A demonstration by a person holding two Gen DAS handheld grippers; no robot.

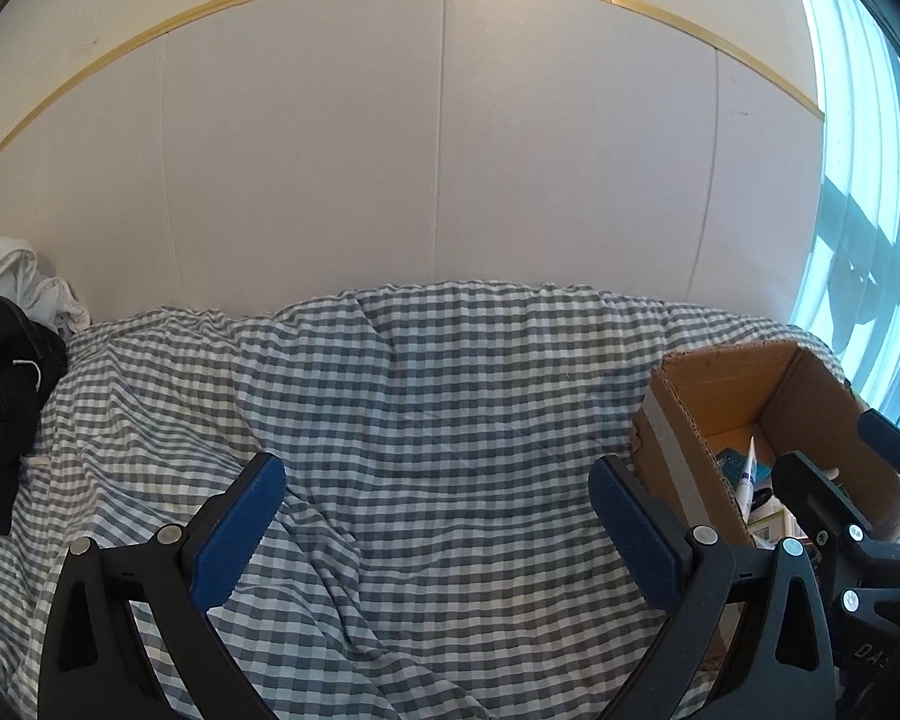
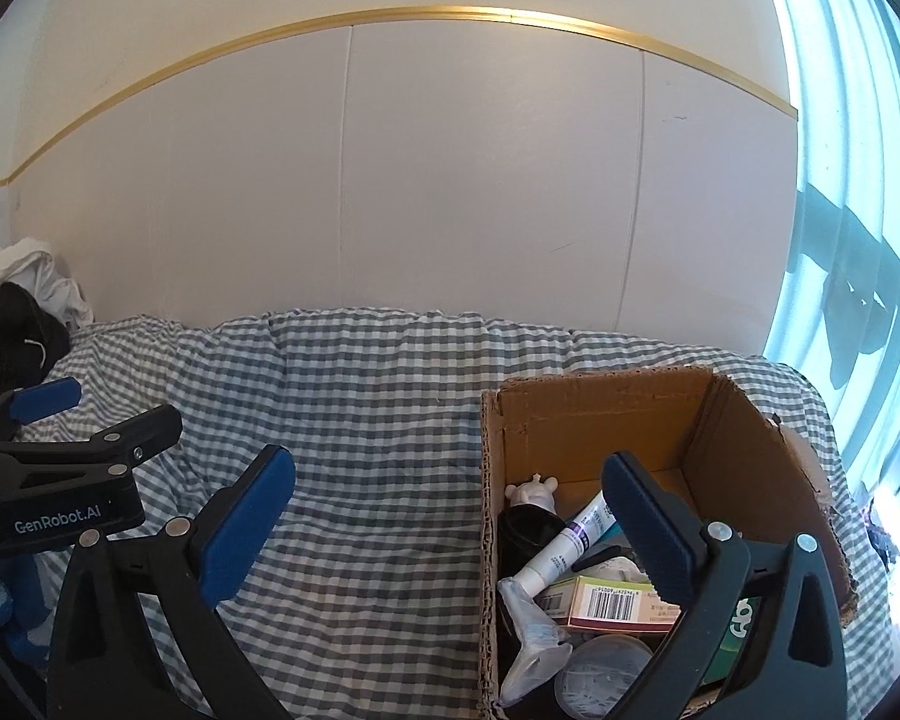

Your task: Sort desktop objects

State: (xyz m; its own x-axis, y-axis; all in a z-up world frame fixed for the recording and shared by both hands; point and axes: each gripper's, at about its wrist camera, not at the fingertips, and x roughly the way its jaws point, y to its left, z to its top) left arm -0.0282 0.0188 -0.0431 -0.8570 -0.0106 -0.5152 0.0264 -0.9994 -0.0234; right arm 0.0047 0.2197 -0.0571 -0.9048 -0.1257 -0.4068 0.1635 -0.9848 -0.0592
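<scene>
Right claw [image 2: 450,510] gapes beside filled cardboard box [image 2: 744,438].

An open brown cardboard box [image 2: 744,426] stands upright at the right end of the checked cover, near the bright window, its top edges torn and ragged and a strip of grey tape down its left outer wall. Inside lies a jumble of small things. A white tube [image 2: 561,552] with a purple band leans diagonally, its cap end low at the left and touching a crumpled clear wrapper [image 2: 531,630]. Under it rests a flat carton with a barcode [image 2: 615,600]. A small white figurine [image 2: 531,492] sits against the left wall above a black object [image 2: 525,534]. A round clear lid [image 2: 603,672] lies at the near edge.
</scene>
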